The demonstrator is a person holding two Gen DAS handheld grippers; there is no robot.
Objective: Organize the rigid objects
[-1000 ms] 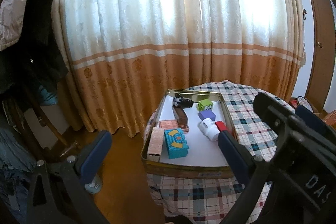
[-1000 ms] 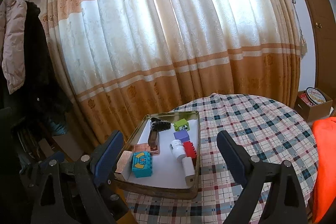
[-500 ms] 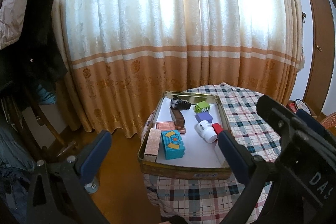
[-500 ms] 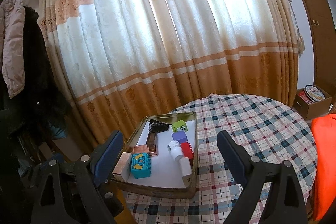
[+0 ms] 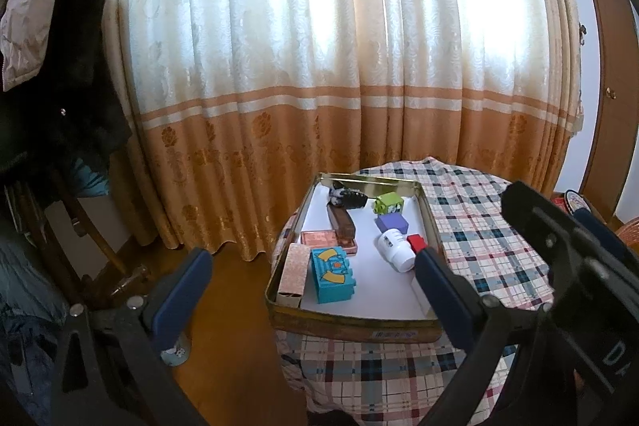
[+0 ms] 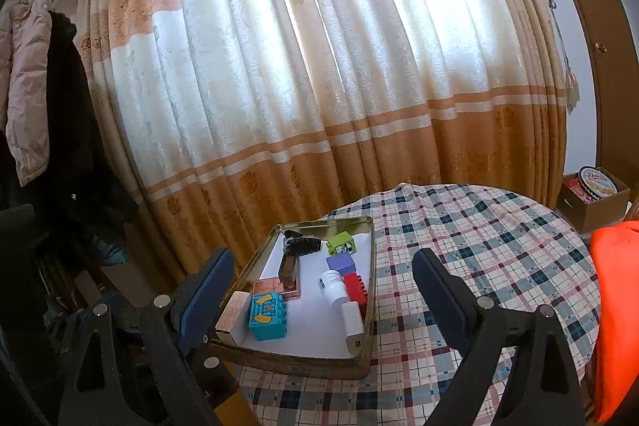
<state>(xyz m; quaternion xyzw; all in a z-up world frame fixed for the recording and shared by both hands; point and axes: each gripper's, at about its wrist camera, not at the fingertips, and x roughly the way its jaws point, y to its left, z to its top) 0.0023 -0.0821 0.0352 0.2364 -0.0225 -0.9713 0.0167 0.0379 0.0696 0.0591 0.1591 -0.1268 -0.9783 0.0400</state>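
The round surface (image 6: 479, 258) covered in a plaid cloth carries a shallow gold metal tin (image 6: 369, 310) at its left edge, near the cream and orange curtain (image 6: 319, 86). All the rigid pieces lie inside the tin on its white floor: a turquoise toy brick with yellow print (image 6: 268, 315), a pale pink glittery box (image 5: 294, 274) against the left wall, a copper-coloured flat tile (image 6: 275, 286), a brown oblong bar (image 6: 288, 265), a white plastic bottle (image 6: 332, 286) lying on its side, a red studded brick (image 6: 355, 286) touching it, a purple cube (image 6: 340, 262), a lime-green block (image 6: 340, 244) and a small black toothed piece (image 6: 304, 244) at the far end.

The left tool (image 5: 307, 278) and right tool (image 6: 319, 290) both hang above the near end of the tin with their blue pads wide apart, gripping nothing. Judging from this, a pick is about to be chosen. To do it well, come down on a free-standing piece such as the turquoise brick, square to its flat sides, and keep the other tool out of the way so the two do not collide over the narrow tin.

A white oblong object (image 6: 352, 320) by the near right wall is partly covered by the pad in the left view, and what it is cannot be made out. The black piece is too small to identify
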